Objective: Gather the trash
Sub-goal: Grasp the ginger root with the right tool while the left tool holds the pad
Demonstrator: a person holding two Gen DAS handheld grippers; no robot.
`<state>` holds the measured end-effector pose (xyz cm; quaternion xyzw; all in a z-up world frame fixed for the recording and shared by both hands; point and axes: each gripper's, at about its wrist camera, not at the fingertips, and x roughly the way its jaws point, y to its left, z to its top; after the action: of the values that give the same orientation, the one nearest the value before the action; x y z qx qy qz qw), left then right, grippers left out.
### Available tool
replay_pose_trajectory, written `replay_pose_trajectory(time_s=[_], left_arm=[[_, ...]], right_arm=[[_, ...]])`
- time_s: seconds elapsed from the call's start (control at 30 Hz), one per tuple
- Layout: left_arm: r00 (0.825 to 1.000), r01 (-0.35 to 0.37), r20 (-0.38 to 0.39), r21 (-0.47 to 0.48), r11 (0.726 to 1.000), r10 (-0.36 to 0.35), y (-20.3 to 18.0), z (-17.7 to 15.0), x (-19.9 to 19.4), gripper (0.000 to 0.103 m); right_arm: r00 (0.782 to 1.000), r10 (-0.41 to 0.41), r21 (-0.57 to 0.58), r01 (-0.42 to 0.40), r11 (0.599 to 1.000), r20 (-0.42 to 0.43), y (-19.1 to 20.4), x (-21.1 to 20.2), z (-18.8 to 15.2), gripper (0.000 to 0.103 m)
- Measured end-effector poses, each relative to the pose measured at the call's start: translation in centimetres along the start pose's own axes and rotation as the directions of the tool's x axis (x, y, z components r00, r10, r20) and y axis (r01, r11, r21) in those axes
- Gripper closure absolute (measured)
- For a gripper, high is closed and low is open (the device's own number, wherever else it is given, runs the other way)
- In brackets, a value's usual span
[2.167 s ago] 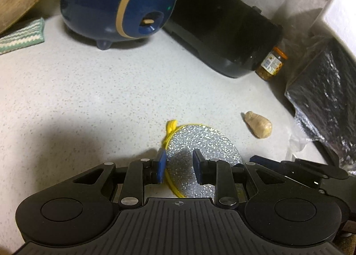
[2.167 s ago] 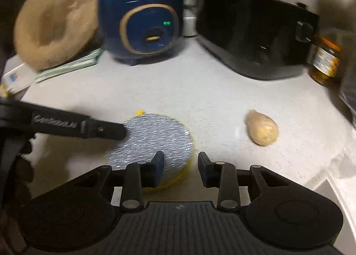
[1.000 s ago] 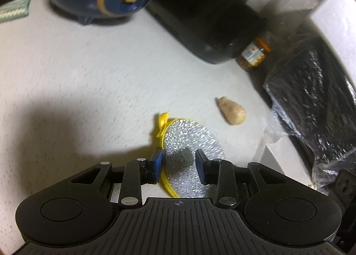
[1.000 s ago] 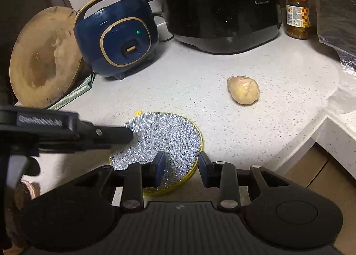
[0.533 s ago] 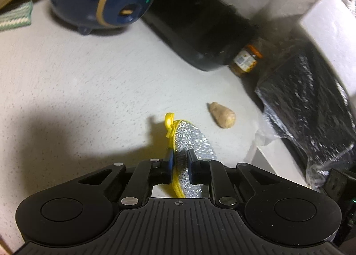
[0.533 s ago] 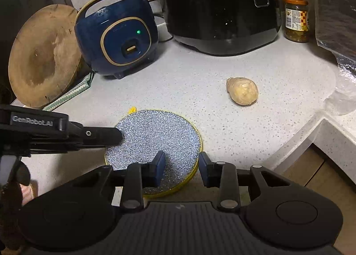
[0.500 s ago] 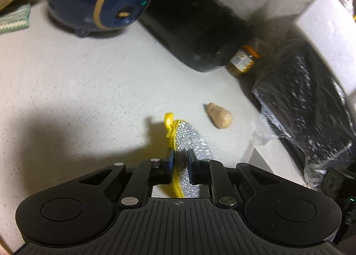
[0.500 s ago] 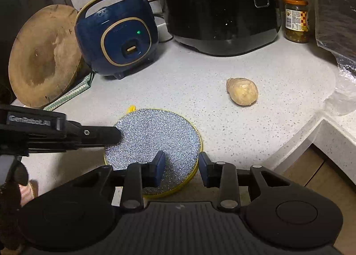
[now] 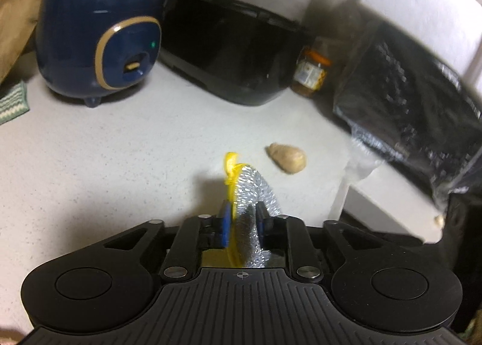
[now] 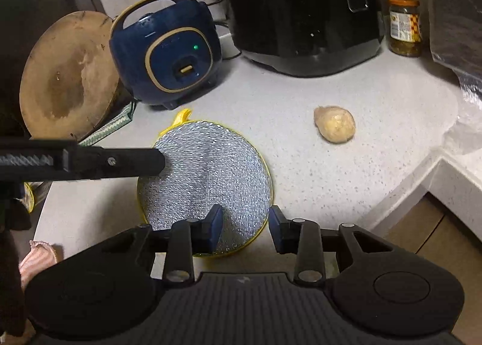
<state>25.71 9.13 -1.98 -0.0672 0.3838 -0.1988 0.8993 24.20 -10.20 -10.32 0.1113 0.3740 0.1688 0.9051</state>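
Left wrist view: the silver scouring pad (image 9: pixel 256 191) with its yellow rim stands on edge between the fingers of the left gripper (image 9: pixel 243 224), whose jaws are opening; the blue pads seem to touch both its faces, though blur makes that hard to confirm. A second ago the pad lay flat on the countertop (image 9: pixel 105 164) with the jaws spread around it; now it is raised off the surface and turned upright. Its flat faces look left and right, its yellow loop (image 9: pixel 230 164) points away from the camera, toward the ginger-like lump (image 9: pixel 287 158) near the counter's right edge. In the right wrist view the pad (image 10: pixel 208 176) hangs before the right gripper (image 10: pixel 245 227), whose jaws stand partly apart on nothing, by the counter's front edge.
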Motion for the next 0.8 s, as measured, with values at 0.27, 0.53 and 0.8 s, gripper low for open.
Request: replay_pose_trajectory(time_s=[0.27, 0.53, 0.8], left_arm=[[0.998, 0.021, -0.058, -0.096, 0.995, -0.027, 2.2, -1.2, 2.3, 0.082], [0.998, 0.021, -0.048, -0.135, 0.991, -0.028, 2.8, -1.5, 1.5, 0.086], [0.999, 0.021, -0.031, -0.112, 0.993, -0.025, 2.4, -1.3, 1.2, 0.087]], right_arm=[[1.000, -0.015, 0.004, 0.015, 1.000, -0.009, -0.4, 0.0, -0.3, 0.066], [1.000, -0.018, 0.017, 0.018, 1.000, -0.001, -0.8, -0.3, -0.8, 0.064], [0.999, -0.045, -0.037, 0.045, 0.998, 0.005, -0.3, -0.5, -0.5, 0.060]])
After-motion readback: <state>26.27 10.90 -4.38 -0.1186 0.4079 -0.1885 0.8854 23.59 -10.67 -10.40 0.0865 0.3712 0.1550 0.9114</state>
